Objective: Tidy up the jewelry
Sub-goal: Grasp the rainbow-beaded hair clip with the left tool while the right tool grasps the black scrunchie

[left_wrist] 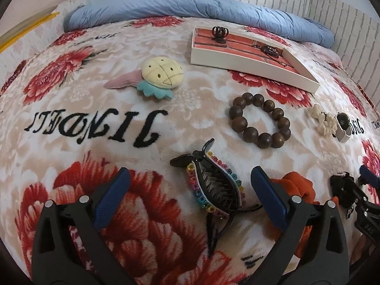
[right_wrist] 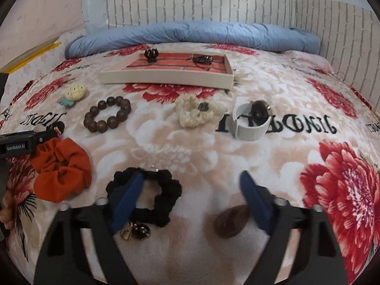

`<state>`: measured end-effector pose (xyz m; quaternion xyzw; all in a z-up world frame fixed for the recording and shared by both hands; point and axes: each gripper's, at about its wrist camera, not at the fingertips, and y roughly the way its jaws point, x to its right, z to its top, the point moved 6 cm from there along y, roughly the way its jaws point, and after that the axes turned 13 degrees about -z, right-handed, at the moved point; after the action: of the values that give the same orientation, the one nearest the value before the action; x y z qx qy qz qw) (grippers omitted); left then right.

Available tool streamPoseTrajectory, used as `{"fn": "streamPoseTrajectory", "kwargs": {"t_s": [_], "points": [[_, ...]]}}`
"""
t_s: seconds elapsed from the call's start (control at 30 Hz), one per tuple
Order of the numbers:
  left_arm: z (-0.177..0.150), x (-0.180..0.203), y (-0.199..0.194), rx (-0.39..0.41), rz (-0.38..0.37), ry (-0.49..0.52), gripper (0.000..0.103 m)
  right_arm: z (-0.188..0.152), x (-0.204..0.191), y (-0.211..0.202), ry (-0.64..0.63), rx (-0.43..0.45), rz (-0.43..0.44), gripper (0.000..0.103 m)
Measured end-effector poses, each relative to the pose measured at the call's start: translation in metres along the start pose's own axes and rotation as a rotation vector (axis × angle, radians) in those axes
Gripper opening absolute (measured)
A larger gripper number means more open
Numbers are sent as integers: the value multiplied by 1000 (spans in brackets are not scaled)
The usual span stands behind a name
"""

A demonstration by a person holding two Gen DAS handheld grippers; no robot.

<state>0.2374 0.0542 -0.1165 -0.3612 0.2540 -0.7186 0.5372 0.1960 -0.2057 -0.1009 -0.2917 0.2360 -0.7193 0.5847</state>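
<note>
Floral plush blanket [left_wrist: 99, 128] covers the whole bed, with a rolled blue quilt [left_wrist: 190, 9] along the top against a white brick-pattern wall.

Left wrist view: the left gripper [left_wrist: 190, 182] has its claws spread wide, and a black claw clip with rainbow rhinestones [left_wrist: 213, 185] lies loose between the blue pads, nothing pinching it. Just above it, right of centre, is a brown wooden bead bracelet [left_wrist: 260, 120]. Upper right is the white tray with red lining [left_wrist: 239, 63], already holding two small dark clips. A plush pineapple clip [left_wrist: 159, 76] sits upper centre-left.

Right wrist view: the right gripper [right_wrist: 191, 178] is also spread, not gripping anything. Its left finger overlaps a black scrunchie [right_wrist: 166, 190], lower centre. An orange scrunchie [right_wrist: 61, 171] is at the left, a cream scrunchie [right_wrist: 197, 114] at centre, and a white band with a dark charm [right_wrist: 249, 121] just right of it.
</note>
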Motion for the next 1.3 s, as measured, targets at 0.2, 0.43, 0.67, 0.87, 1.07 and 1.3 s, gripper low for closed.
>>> {"fn": "streamPoseTrajectory", "kwargs": {"t_s": [0.2, 0.43, 0.67, 0.87, 1.07, 1.3], "points": [[1, 0, 9, -23, -11, -11, 95, -3, -4, 8, 0, -42, 33, 59], [6, -1, 25, -71, -6, -32, 94, -4, -10, 16, -14, -74, 31, 54], [9, -3, 32, -89, 18, -26, 84, -3, -13, 18, -26, -76, 31, 43], [11, -5, 31, -97, 33, -12, 75, -3, -12, 15, -18, -74, 57, 28], [10, -7, 23, -91, -1, -30, 60, -3, -10, 14, -3, -76, 82, 18], [6, -9, 14, -72, -36, -73, 58, -3, -9, 12, 5, -77, 94, 15]]}}
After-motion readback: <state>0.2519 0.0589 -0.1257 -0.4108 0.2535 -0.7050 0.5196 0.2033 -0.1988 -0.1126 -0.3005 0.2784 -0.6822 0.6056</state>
